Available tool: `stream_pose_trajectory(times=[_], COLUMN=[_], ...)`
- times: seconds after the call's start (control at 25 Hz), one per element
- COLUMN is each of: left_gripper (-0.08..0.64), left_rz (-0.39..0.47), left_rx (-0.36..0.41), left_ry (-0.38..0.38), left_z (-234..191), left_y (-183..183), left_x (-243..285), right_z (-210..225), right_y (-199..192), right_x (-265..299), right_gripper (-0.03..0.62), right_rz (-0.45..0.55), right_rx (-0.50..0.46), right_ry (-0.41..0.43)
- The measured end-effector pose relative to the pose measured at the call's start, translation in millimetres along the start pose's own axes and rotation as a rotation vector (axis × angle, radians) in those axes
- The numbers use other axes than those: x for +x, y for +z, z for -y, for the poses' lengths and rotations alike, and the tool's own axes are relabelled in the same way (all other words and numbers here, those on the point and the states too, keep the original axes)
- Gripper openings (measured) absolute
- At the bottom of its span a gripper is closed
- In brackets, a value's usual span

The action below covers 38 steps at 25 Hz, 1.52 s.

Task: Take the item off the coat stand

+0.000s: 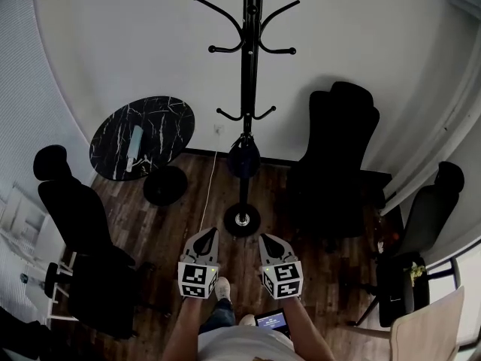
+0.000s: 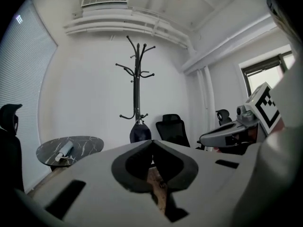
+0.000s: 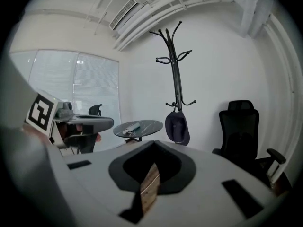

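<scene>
A tall black coat stand (image 1: 246, 89) rises by the white wall. A dark cap (image 1: 243, 159) hangs from one of its low hooks; the upper hooks are bare. My left gripper (image 1: 210, 233) and right gripper (image 1: 264, 238) are side by side near the stand's base, both shut and empty, pointing at the stand from a distance. In the left gripper view the cap (image 2: 140, 133) hangs just above the shut tips of my left gripper (image 2: 152, 142). The right gripper view shows the cap (image 3: 177, 128) beyond the tips of my right gripper (image 3: 154, 143).
A round black marble table (image 1: 161, 119) stands left of the stand with a pale rolled item (image 1: 134, 147) on it. Black office chairs sit at the right (image 1: 338, 156), far right (image 1: 425, 220) and left (image 1: 75, 216). A light wooden chair back (image 1: 428, 329) is at bottom right.
</scene>
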<state>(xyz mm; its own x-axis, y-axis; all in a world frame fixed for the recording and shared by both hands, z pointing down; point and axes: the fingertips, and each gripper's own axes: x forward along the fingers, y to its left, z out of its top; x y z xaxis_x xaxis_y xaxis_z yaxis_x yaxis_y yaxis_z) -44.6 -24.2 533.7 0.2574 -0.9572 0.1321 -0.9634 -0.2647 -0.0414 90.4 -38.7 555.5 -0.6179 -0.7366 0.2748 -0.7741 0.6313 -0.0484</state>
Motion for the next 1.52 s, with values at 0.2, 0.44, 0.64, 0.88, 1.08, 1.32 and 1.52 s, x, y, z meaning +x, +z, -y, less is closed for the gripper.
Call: stream_pose_trajectory(times=[0.2, 0.44, 0.64, 0.88, 1.08, 1.32, 1.52], left_gripper=[0.02, 0.02, 0.02, 0.021, 0.02, 0.02, 0.021], left_rz=[-0.003, -0.028, -0.029, -0.034, -0.036, -0.049, -0.045], left_rx=[-0.026, -0.055, -0.081, -0.139, -0.127, -0.135, -0.125], left_ry=[-0.01, -0.038, -0.075, -0.117, -0.178, -0.226, -0.225], left_z=[-29, -66, -93, -129, -134, -126, -127], left_y=[-2, -6, -1, -5, -8, -12, -12], left_x=[40, 97, 144, 184, 206, 214, 211], right_z=[13, 41, 60, 67, 76, 85, 86], right_y=[1, 21, 28, 28, 33, 31, 28], right_x=[41, 93, 136, 185, 200, 194, 191], right_gripper=[0.012, 0.012, 0.011, 0.012, 0.012, 0.011, 0.012], right_rz=[-0.033, -0.04, -0.069, -0.093, -0.08, -0.092, -0.076], right_rx=[-0.017, 0.008, 0.021, 0.037, 0.043, 0.05, 0.095], right_ry=[-0.009, -0.054, -0.094, -0.112, -0.161, -0.219, -0.224])
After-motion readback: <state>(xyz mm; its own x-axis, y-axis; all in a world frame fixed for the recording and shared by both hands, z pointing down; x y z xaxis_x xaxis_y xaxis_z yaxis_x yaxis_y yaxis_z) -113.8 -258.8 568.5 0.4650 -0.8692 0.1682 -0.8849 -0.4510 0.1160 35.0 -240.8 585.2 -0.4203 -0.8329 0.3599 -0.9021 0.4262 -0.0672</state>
